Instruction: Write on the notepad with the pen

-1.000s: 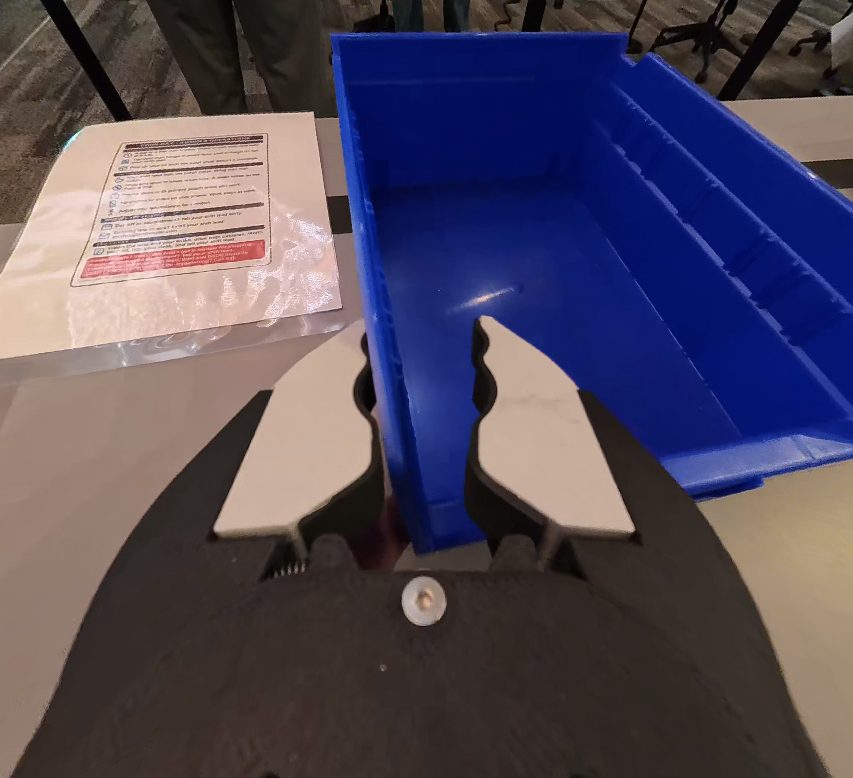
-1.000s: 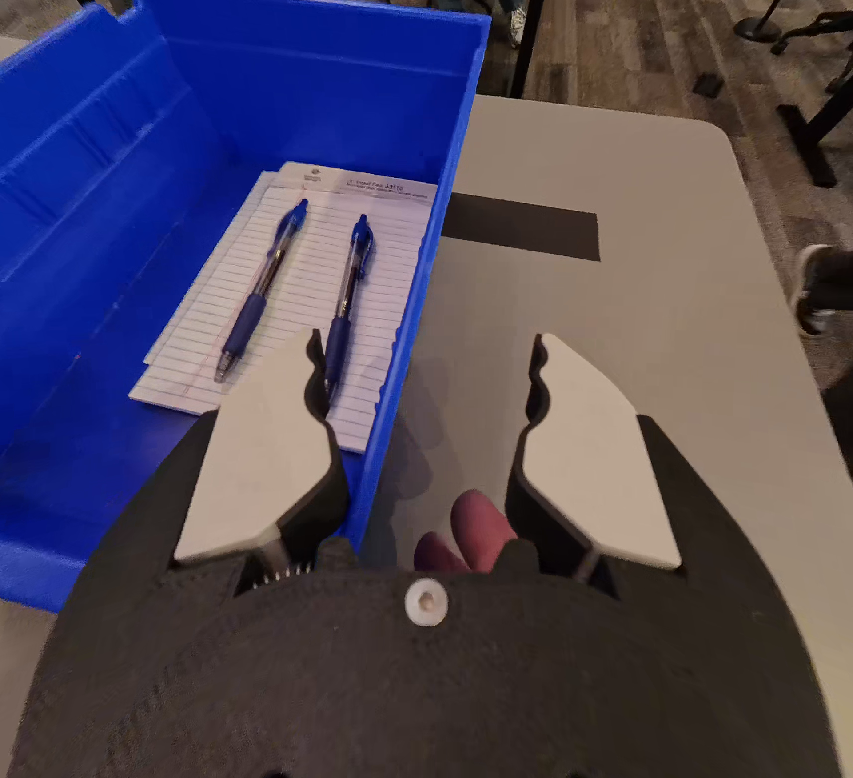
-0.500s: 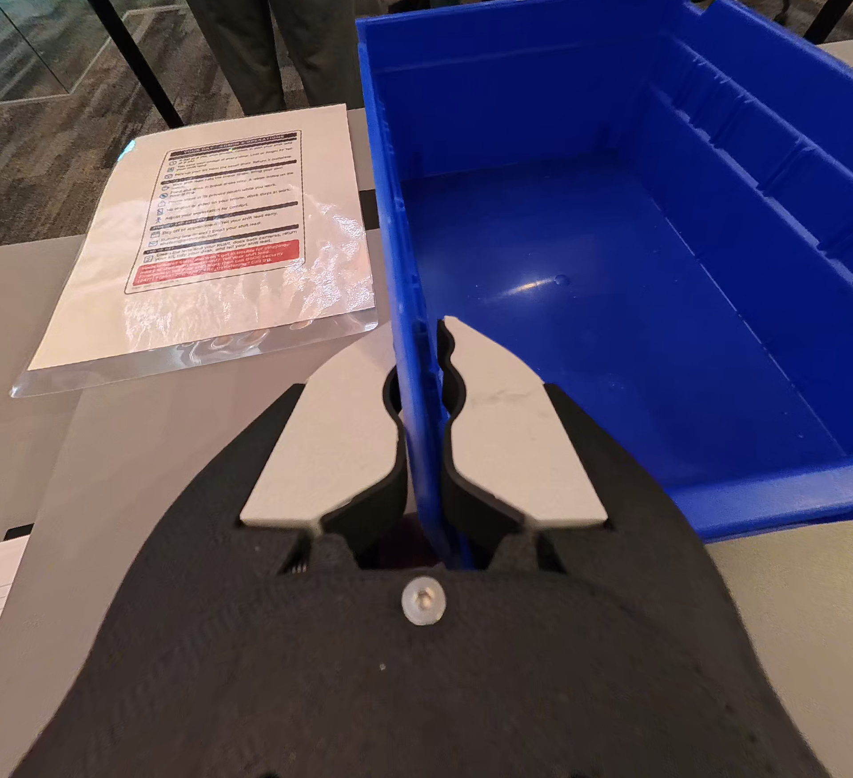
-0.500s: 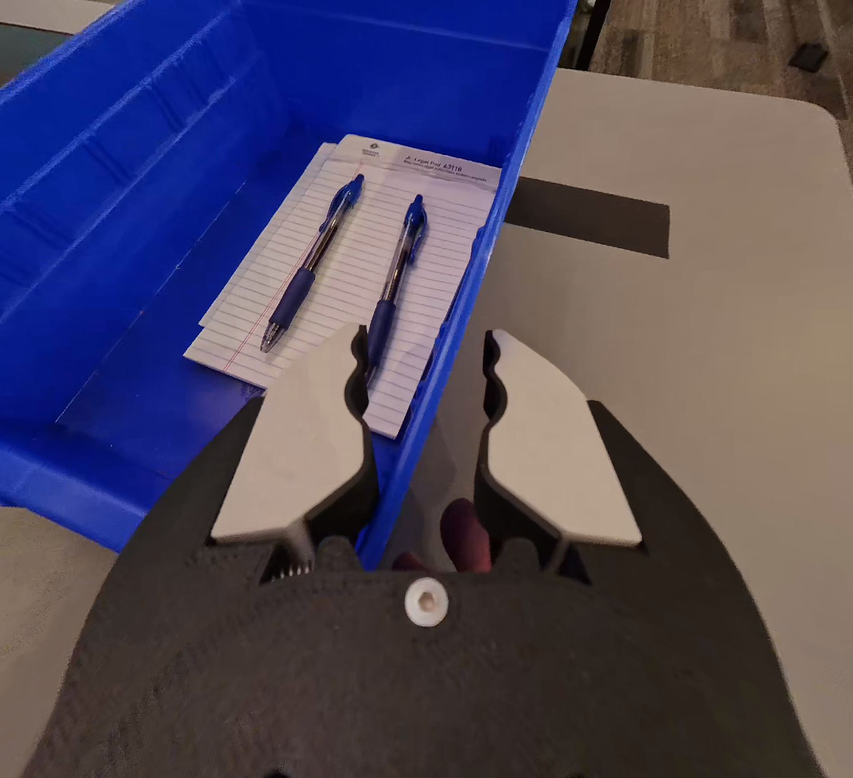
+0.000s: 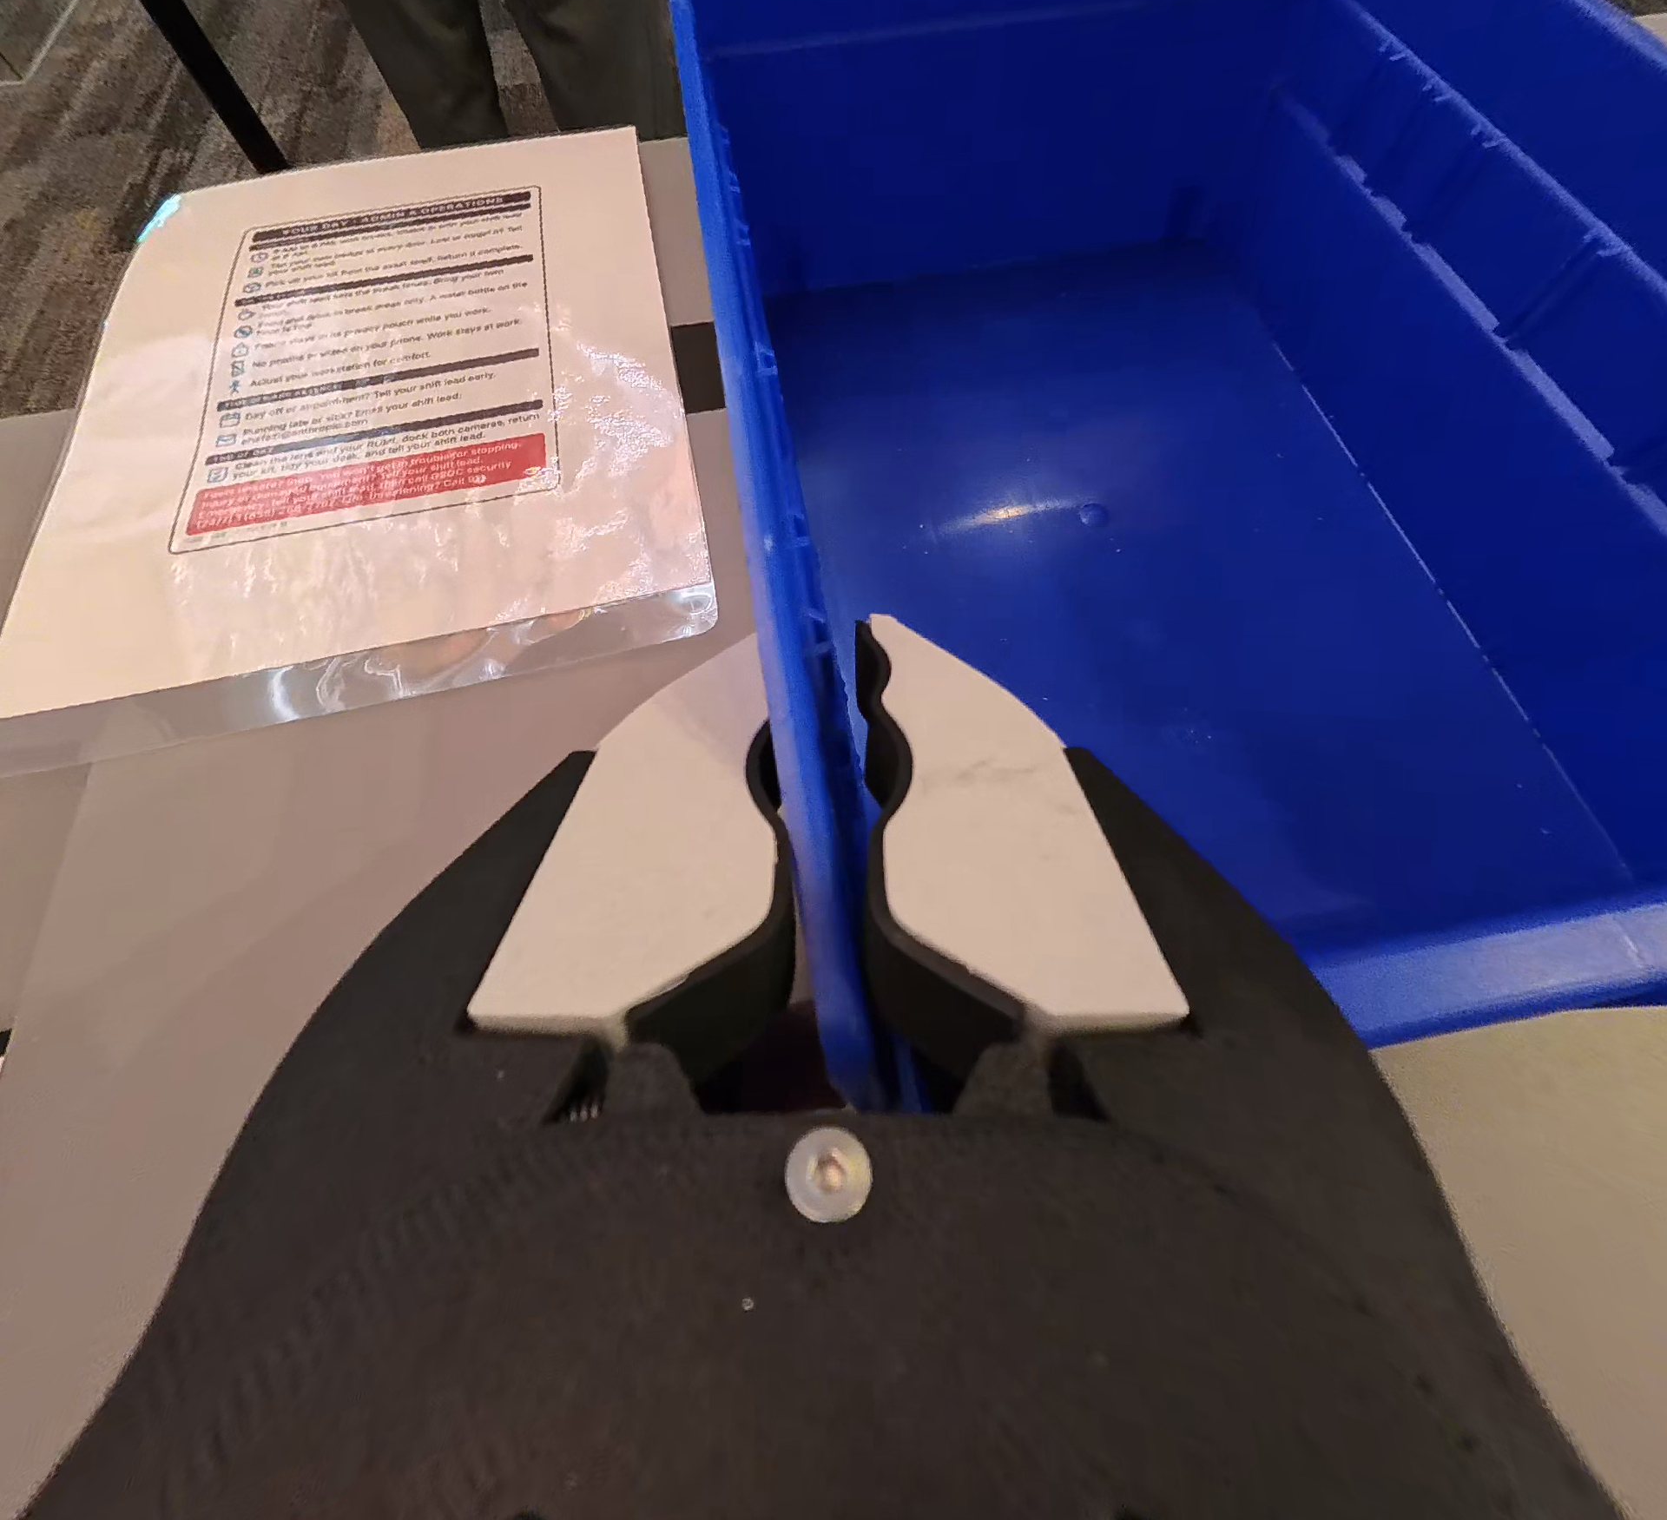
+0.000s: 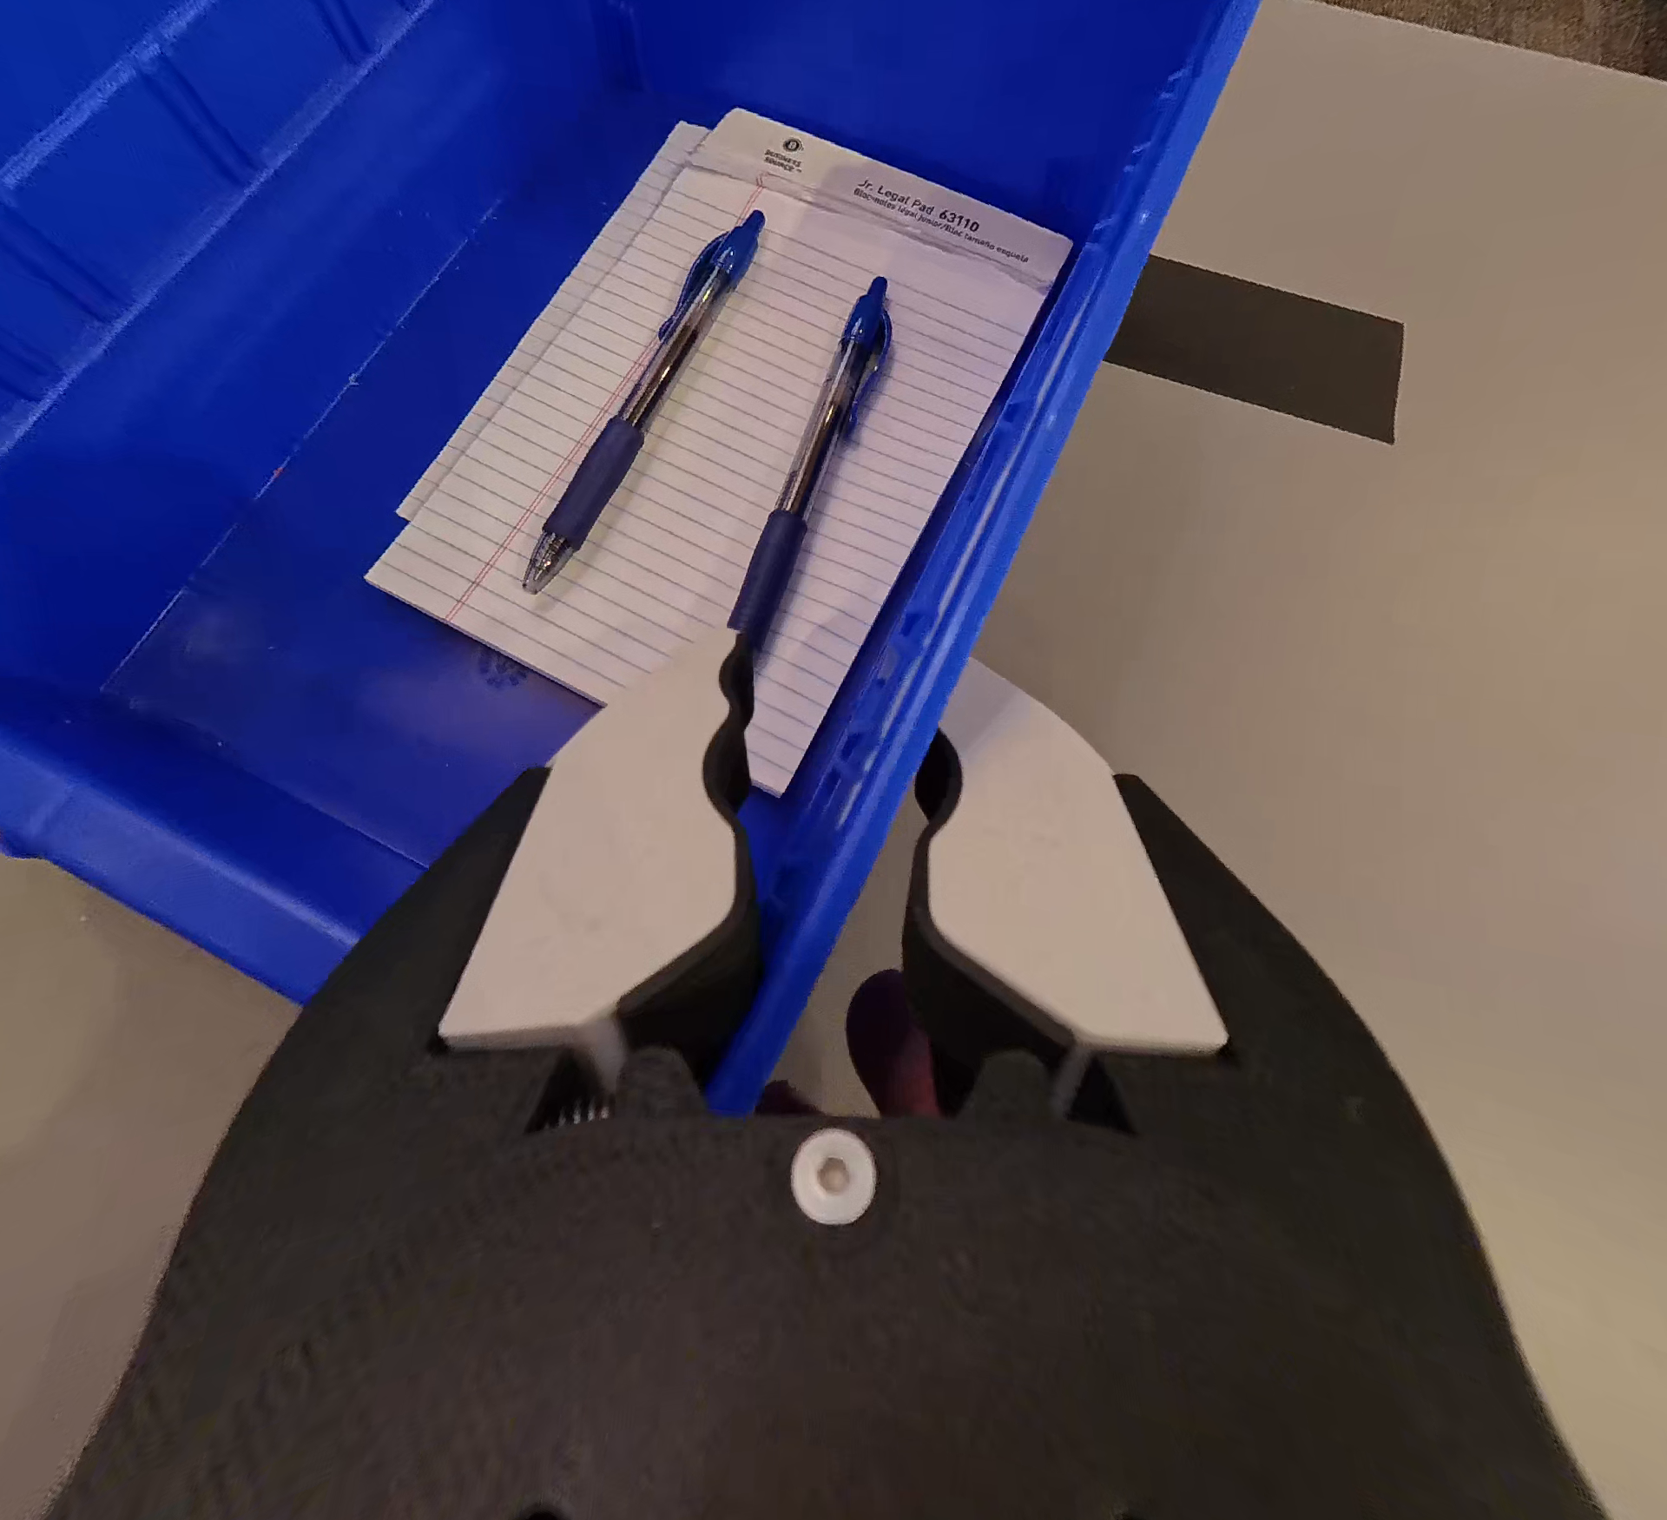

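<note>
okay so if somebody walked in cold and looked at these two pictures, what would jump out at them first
The big blue bin fills both views, and each gripper straddles one of its side walls: the left gripper is clamped on the left wall, the right gripper sits around the right wall. Inside by the right wall lies a lined notepad with two blue pens side by side on it.

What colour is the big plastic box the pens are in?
Bright blue. The big plastic box shows best in the right wrist view.

Left gripper (image 5: pixel 825 746) now clamped on blue bin (image 5: pixel 1173 485) wall; right gripper (image 6: pixel 839 764) jaws narrowed astride the opposite wall.
</note>
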The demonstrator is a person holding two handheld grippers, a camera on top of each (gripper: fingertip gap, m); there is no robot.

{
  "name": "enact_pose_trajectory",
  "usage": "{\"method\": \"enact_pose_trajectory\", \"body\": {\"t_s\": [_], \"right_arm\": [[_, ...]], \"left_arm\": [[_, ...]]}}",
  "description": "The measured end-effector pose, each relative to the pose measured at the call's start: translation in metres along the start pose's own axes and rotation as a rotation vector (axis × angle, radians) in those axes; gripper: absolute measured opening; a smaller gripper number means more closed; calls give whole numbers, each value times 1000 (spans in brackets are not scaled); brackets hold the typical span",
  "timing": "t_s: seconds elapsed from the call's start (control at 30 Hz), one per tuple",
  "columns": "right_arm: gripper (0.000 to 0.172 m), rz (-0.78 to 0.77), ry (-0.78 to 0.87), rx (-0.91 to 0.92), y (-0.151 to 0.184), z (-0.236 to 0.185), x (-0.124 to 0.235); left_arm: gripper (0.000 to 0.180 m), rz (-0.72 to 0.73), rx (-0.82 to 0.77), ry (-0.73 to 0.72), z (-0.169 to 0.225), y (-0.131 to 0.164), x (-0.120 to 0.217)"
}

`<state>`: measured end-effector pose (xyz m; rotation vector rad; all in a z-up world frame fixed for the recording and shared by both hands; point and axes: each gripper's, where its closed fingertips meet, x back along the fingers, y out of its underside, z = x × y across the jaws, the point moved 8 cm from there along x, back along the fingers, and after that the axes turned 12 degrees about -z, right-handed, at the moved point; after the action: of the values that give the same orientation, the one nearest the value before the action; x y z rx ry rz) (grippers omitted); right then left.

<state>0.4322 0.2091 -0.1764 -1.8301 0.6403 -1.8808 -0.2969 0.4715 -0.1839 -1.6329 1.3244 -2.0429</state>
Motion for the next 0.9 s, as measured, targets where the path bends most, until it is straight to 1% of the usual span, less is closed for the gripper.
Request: {"method": "enact_pose_trajectory", "body": {"t_s": [0.13, 0.3, 0.4, 0.47, 0.5, 0.53, 0.57, 0.6, 0.77, 0.9], "right_arm": [[33, -26, 4, 27, 0, 3, 0], [31, -58, -32, 59, 0, 15, -1], [34, -105, -55, 53, 0, 19, -1], [47, -128, -15, 25, -1, 19, 3], [57, -114, 2, 10, -3, 18, 7], [62, -100, 5, -7, -5, 15, 11], [61, -95, -1, -14, -6, 12, 15], [58, -103, 1, -17, -5, 9, 17], [54, -105, 48, -29, 1, 0, 17], [40, -109, 63, -31, 4, 2, 17]], "left_arm": [[11, 4, -9, 2, 0, 0, 0], [10, -8, -11, 16, -2, -1, -1], [10, -9, -13, 17, -3, -1, -2], [11, -5, -13, 18, -3, -1, -1], [17, -1, 1, 19, -4, -1, -2], [32, -5, 26, 22, -5, -1, -3], [49, -15, 51, 39, -6, 0, -5], [53, -21, 68, 62, -7, 0, -7], [47, -10, 48, 77, -5, 0, -7], [36, -6, 1, 91, -1, 0, -6]]}}
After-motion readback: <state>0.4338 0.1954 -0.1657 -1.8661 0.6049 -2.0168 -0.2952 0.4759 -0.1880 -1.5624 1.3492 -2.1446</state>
